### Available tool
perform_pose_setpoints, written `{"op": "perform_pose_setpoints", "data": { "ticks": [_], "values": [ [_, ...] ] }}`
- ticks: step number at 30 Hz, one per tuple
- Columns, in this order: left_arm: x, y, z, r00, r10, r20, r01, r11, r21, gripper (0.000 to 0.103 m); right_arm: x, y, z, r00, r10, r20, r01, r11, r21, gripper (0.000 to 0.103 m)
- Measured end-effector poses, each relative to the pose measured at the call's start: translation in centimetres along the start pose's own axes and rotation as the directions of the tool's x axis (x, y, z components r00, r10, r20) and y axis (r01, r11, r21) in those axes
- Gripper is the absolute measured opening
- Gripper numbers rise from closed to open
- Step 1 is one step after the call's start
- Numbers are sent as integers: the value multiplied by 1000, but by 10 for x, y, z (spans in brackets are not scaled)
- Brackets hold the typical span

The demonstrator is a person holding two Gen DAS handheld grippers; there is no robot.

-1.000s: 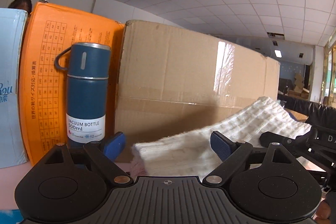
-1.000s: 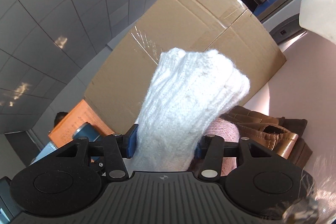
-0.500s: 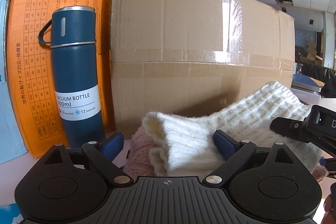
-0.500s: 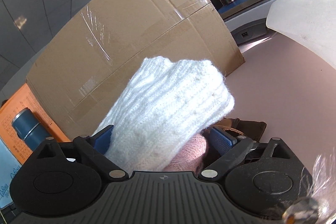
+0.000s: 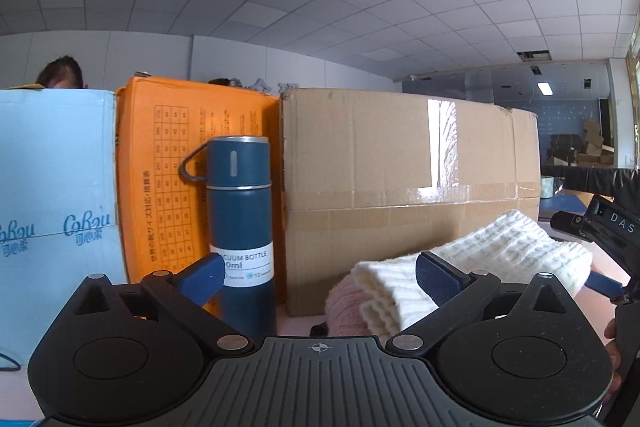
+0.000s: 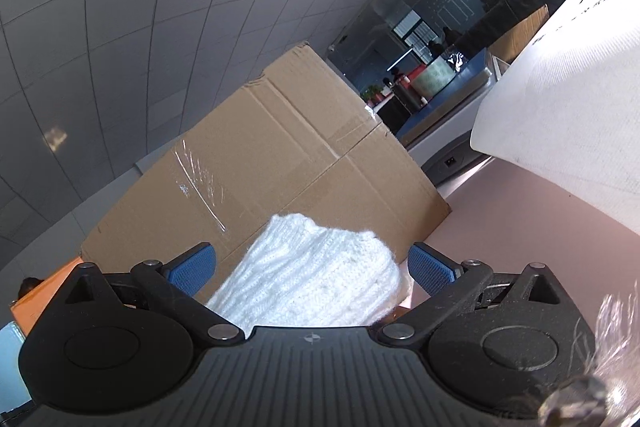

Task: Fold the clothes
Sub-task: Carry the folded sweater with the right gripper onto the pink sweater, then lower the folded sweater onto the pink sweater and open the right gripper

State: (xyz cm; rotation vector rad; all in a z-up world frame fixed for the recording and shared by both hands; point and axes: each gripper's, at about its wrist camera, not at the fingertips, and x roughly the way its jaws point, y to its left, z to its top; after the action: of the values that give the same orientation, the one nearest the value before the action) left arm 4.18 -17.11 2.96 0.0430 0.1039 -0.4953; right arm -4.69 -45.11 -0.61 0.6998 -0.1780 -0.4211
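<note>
Near table's (image 6: 532, 227) back edge, by box (image 5: 400, 187): white knit (image 5: 500, 251) folded atop pink knit (image 5: 348, 307). L gripper (image 5: 320, 277) & R gripper (image 6: 312, 265) both spread, pinching nothing. Keep layers square, edges aligned.

A cream-white ribbed knit garment (image 5: 492, 259) lay folded into a thick bundle, its doubled edges showing at the near end. It rested on top of a fuzzy pink knit garment (image 5: 346, 307), which peeked out underneath at the left.

White knit (image 5: 500, 259) beside cardboard box (image 5: 400, 187)
</note>
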Motion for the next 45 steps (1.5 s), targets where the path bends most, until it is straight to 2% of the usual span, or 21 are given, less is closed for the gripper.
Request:
{"op": "perform_pose_setpoints", "data": {
  "ticks": [4,7,10,14,16,20,24,28,33,35,41,45],
  "values": [
    [-23,19,-1,1000,8,-9,-8,1000,-25,103,-19,8,-1,992,-45,118,51,998,-45,103],
    [-41,33,-2,1000,14,-15,-14,999,-44,103,-34,20,-1,979,-103,174,118,990,-75,103],
    [-53,43,-5,1000,-4,-16,3,998,-64,103,-58,34,-3,978,-89,191,103,992,-67,103],
    [-68,55,-19,998,-54,11,55,987,-150,103,-93,59,-15,988,-56,144,71,992,-105,103],
    [-71,59,-23,997,-82,11,83,983,-164,103,-108,72,-26,993,-46,106,59,990,-125,103],
    [-76,72,-25,995,-88,39,93,981,-169,103,-129,100,-48,995,-84,53,93,978,-188,103],
    [-86,83,-29,994,-70,86,81,989,-123,103,-138,126,-70,992,-128,16,128,956,-263,103],
    [-86,86,-36,996,-53,78,57,997,-53,103,-140,141,-93,989,-142,49,150,930,-335,103],
    [-86,91,-36,995,-10,100,18,996,-83,103,-141,157,-106,981,-102,164,171,854,-492,103],
    [-85,91,-38,995,7,102,-1,998,-65,103,-144,157,-107,977,-102,187,185,842,-507,103],
    [-84,94,-38,994,47,96,-40,996,-75,103,-147,160,-113,981,-87,171,168,817,-552,103],
    [-83,93,-39,995,43,85,-37,997,-61,103,-132,159,-114,990,-114,80,139,816,-561,103]
  ]
}}
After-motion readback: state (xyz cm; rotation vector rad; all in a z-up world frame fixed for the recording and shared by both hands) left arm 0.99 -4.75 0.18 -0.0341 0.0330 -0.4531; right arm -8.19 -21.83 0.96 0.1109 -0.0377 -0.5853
